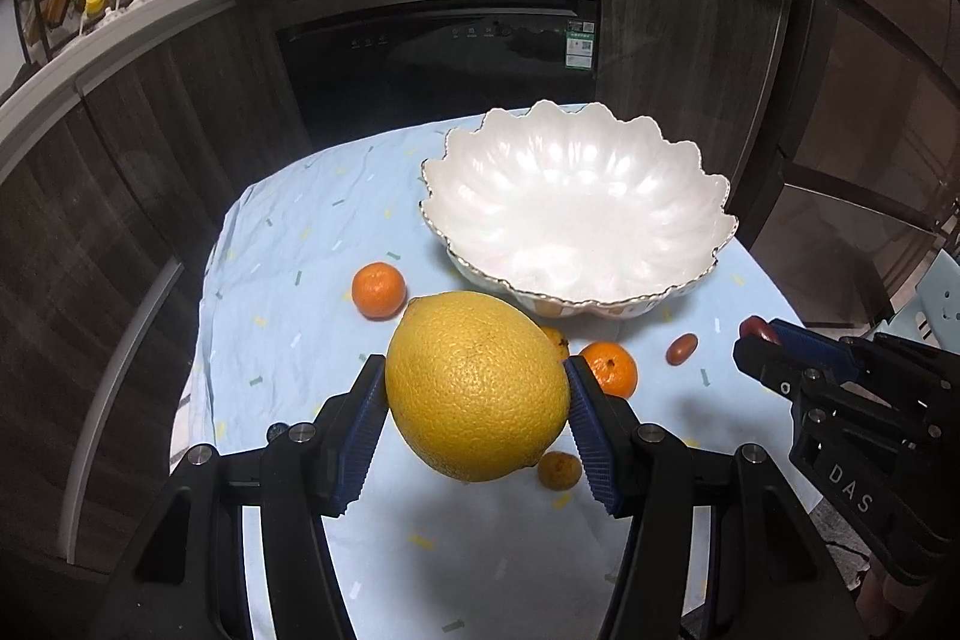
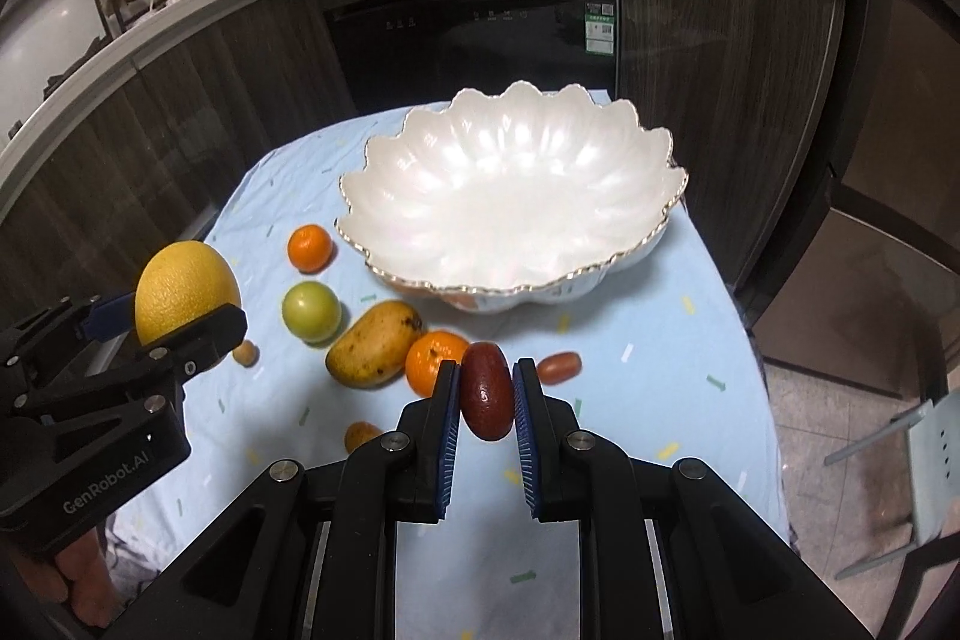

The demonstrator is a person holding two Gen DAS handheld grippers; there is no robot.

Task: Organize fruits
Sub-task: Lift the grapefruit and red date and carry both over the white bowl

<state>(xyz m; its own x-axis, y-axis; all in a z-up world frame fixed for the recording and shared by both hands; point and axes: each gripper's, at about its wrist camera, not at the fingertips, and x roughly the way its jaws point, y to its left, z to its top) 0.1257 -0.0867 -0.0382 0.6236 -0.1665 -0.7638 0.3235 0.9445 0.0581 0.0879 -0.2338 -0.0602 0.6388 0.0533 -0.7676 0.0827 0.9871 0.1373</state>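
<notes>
A large yellow citrus fruit [image 1: 477, 385] hangs above the table, with my left gripper [image 1: 477, 370] shut on its two sides. My right gripper [image 2: 485, 370] is shut on a dark red oval fruit [image 2: 486, 391], also lifted off the cloth. The empty white scalloped bowl [image 1: 570, 196] [image 2: 510, 196] stands beyond both grippers. From the right wrist view, the left gripper [image 2: 180, 319] with the yellow citrus fruit [image 2: 186, 280] is at the left. In the left wrist view, the right gripper [image 1: 762, 340] is at the right edge.
On the light blue tablecloth [image 2: 660, 400] lie two mandarins [image 2: 310, 247] [image 2: 435, 361], a green fruit [image 2: 312, 311], a mango [image 2: 373, 351], a small red fruit [image 2: 558, 367] and two tiny ones [image 2: 245, 354] [image 2: 360, 436]. Dark cabinets stand behind the table, and a chair [image 2: 936, 460] at the right.
</notes>
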